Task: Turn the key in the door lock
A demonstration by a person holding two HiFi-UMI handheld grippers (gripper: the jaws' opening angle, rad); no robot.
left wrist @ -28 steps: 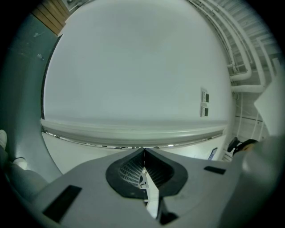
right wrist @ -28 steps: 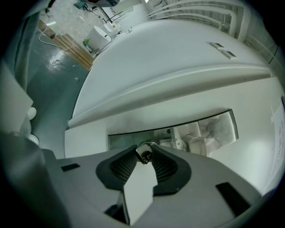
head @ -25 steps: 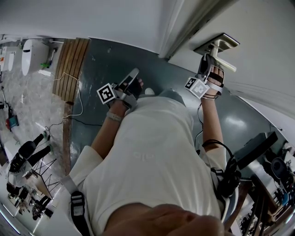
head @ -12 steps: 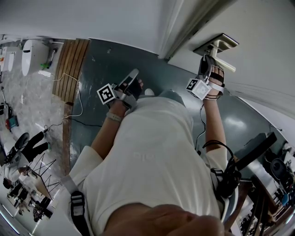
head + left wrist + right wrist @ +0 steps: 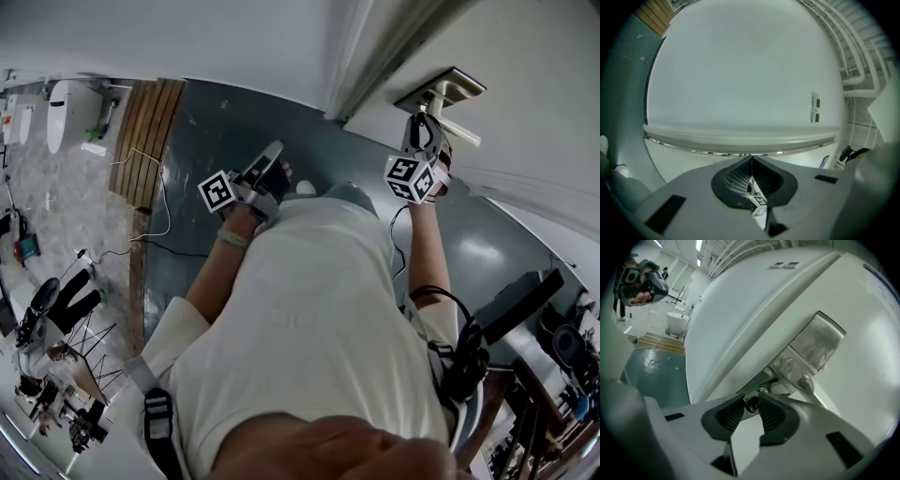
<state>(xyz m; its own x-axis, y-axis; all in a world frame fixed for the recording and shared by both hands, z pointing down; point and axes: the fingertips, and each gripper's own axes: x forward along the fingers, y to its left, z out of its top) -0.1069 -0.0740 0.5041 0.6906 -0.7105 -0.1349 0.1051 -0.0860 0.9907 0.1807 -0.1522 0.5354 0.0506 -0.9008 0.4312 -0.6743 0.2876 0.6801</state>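
Head view: the person is seen from above on the grey floor (image 5: pixel 216 131), facing the white door (image 5: pixel 534 103). The right gripper (image 5: pixel 422 117) is raised to the lower edge of the metal lock plate (image 5: pixel 448 82), just beneath the lever handle (image 5: pixel 464 133). What lies between its jaws is covered from this angle. The left gripper (image 5: pixel 272 150) is held low and well apart from the door, presumably so that the working hand is left unobstructed. Left gripper view: the jaws are seen pressed together with nothing between them, and they are pointed at a plain white wall (image 5: pixel 740 70), which suggests that this gripper has no part in the present step. Right gripper view: the small metal head of the key (image 5: pixel 751 403) is seen clamped between the ribbed jaw tips, which have just been closing upon it. The key is seated in the lock below the plate, close to the door's edge. The gripper is aligned along the key's axis and the flat head is taken across its faces, an arrangement judged to let a roll of the wrist be passed to the key without slipping. How far the key is turned cannot be read.
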